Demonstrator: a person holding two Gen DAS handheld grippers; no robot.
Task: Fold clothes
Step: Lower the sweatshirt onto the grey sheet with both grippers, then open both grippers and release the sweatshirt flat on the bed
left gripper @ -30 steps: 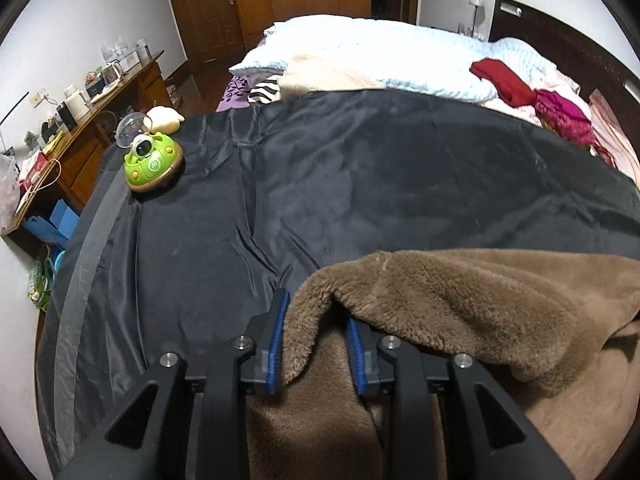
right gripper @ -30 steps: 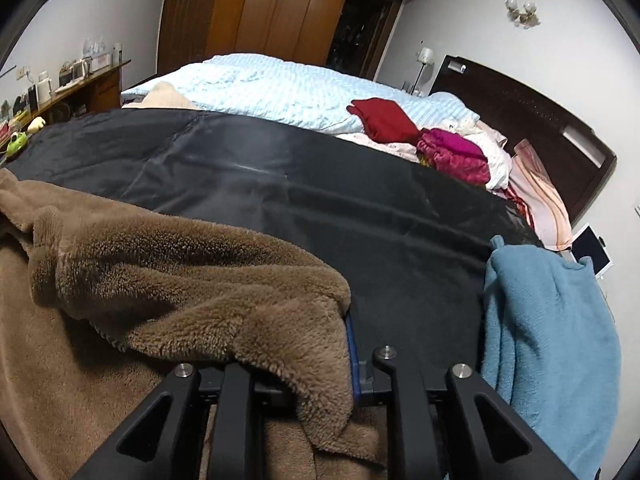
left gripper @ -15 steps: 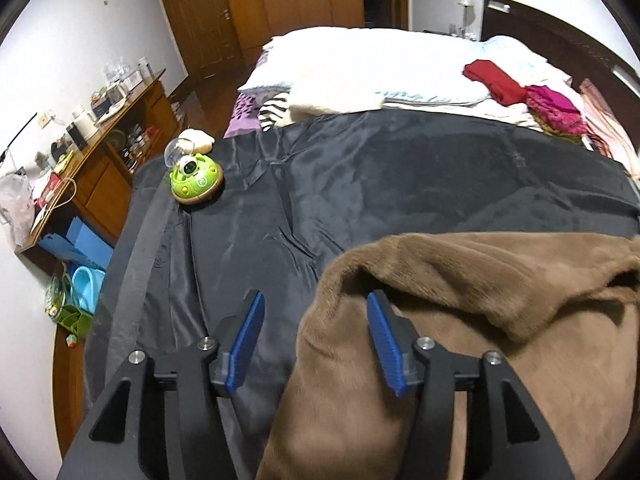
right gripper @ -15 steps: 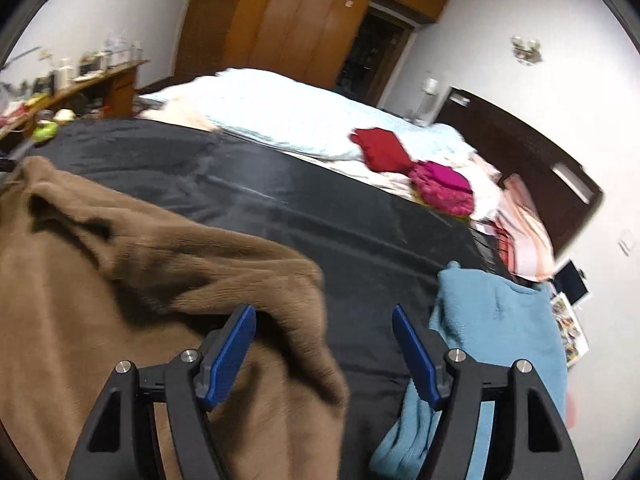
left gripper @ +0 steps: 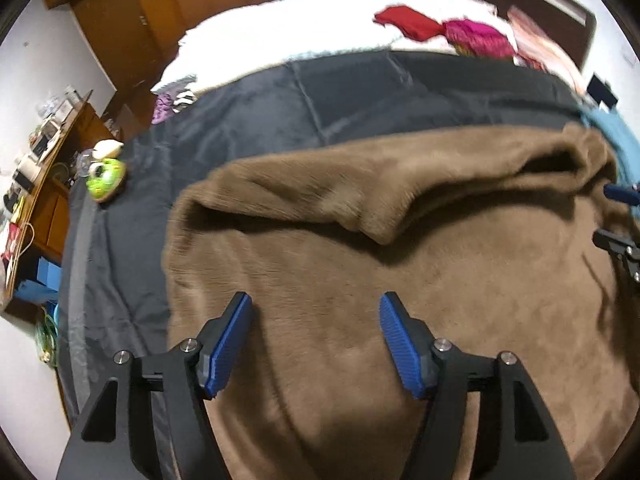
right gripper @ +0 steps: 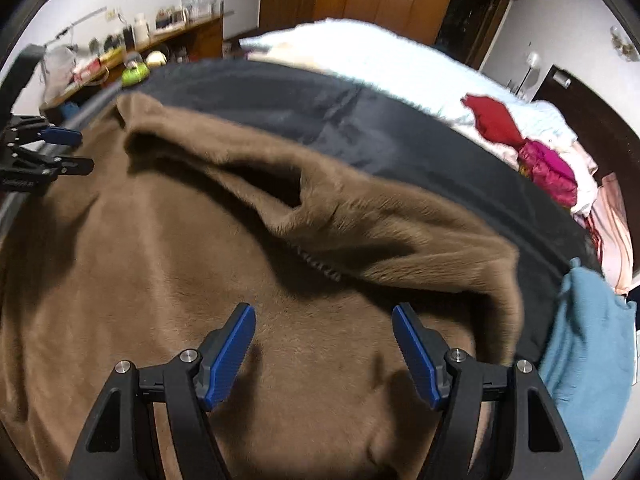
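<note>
Hovering over brown fleece garment (left gripper: 360, 280), jaws spread.

The brown fleece garment (left gripper: 400, 280) ran off the frame at 6 o'clock; desk clutter (left gripper: 28, 168) at 9 o'clock was too blurred to identify.

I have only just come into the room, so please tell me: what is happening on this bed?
A person holding two grippers is folding a brown fleece garment spread on a black bed cover. Its far edge lies folded over toward the grippers. The left gripper and right gripper are both open above the fleece, holding nothing. A blue fleece garment lies beside it on the right.
</note>
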